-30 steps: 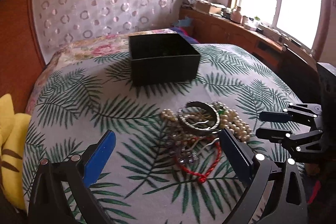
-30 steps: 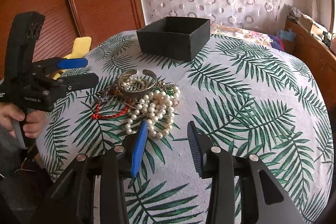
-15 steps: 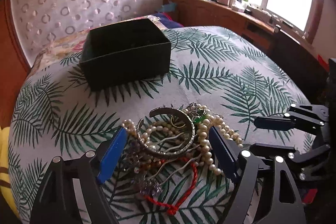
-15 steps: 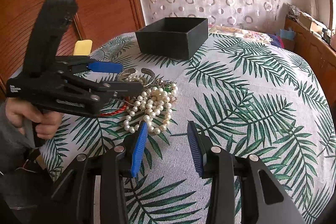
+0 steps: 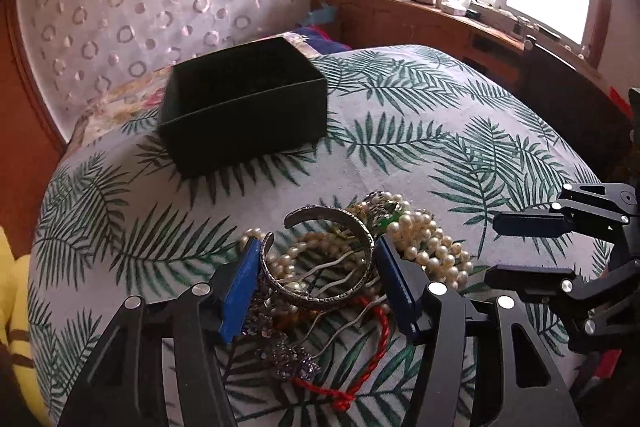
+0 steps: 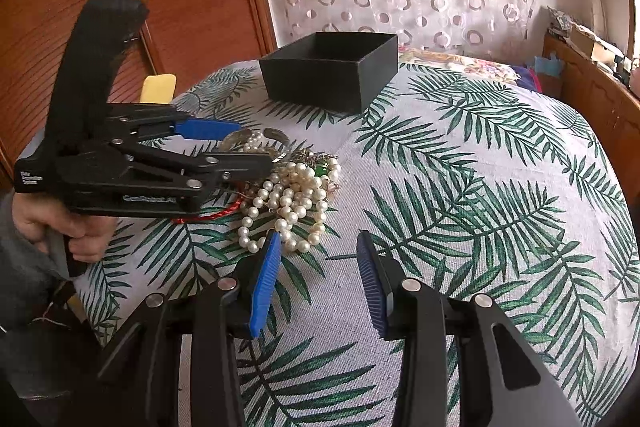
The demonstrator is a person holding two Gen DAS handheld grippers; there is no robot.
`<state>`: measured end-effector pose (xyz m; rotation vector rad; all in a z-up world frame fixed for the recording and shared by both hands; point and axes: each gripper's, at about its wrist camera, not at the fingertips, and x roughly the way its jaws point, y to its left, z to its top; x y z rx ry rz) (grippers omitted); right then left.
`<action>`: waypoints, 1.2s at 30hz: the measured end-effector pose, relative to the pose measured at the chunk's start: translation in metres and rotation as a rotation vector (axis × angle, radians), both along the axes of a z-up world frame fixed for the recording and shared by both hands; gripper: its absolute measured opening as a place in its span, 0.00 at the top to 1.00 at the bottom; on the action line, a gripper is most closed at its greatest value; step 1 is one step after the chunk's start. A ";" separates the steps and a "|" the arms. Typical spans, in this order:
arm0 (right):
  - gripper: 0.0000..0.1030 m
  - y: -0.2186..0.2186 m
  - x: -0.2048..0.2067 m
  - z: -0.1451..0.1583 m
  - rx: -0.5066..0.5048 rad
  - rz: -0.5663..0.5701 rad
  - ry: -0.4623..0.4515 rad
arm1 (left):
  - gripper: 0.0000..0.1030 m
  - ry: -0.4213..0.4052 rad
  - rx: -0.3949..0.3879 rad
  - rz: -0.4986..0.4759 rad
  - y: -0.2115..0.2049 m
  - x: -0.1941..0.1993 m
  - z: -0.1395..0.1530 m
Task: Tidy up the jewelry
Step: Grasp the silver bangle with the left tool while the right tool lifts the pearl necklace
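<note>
From the left wrist, the left gripper (image 5: 316,267) has its jaws spread around a silver cuff (image 5: 320,267), which lies between the two blue pads (image 5: 240,287); each pad sits just beside the cuff's outer edge, and whether they press on it cannot be told. The cuff rests on top of a jewelry heap: pearls (image 5: 424,243) just past the right-hand pad, a red cord (image 5: 352,367) and a purple beaded piece (image 5: 288,359) nearer the camera, below the jaws. A thin silver wire strand runs under the cuff. Straight ahead of the jaws, well beyond the heap, stands an open black box (image 5: 244,111) on the palm-leaf cloth (image 5: 460,155). The right gripper (image 5: 524,247) shows at the far right, jaws parted, beside the pearls.

From the right wrist, the right gripper (image 6: 316,275) is open with only cloth (image 6: 480,227) between its pads (nothing held). The pearls (image 6: 292,199) lie just ahead of its left-hand pad, nearly touching its tip. Further left, the left gripper (image 6: 248,143) reaches over the heap, a hand (image 6: 68,231) on its handle; the cuff (image 6: 256,137) peeks out between its fingers. The box (image 6: 332,75) stands ahead, well apart.
</note>
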<state>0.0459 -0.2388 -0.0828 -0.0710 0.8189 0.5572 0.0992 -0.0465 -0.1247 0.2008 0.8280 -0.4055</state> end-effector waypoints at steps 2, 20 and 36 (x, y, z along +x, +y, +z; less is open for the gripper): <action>0.59 0.001 0.001 0.000 -0.013 0.000 0.002 | 0.46 -0.010 -0.019 0.019 0.008 -0.004 0.002; 0.73 0.040 0.017 0.003 -0.104 0.067 0.019 | 0.46 -0.092 -0.140 0.144 0.062 -0.044 0.020; 0.92 0.043 0.021 -0.002 -0.191 0.054 -0.005 | 0.46 -0.088 -0.160 0.148 0.067 -0.051 0.016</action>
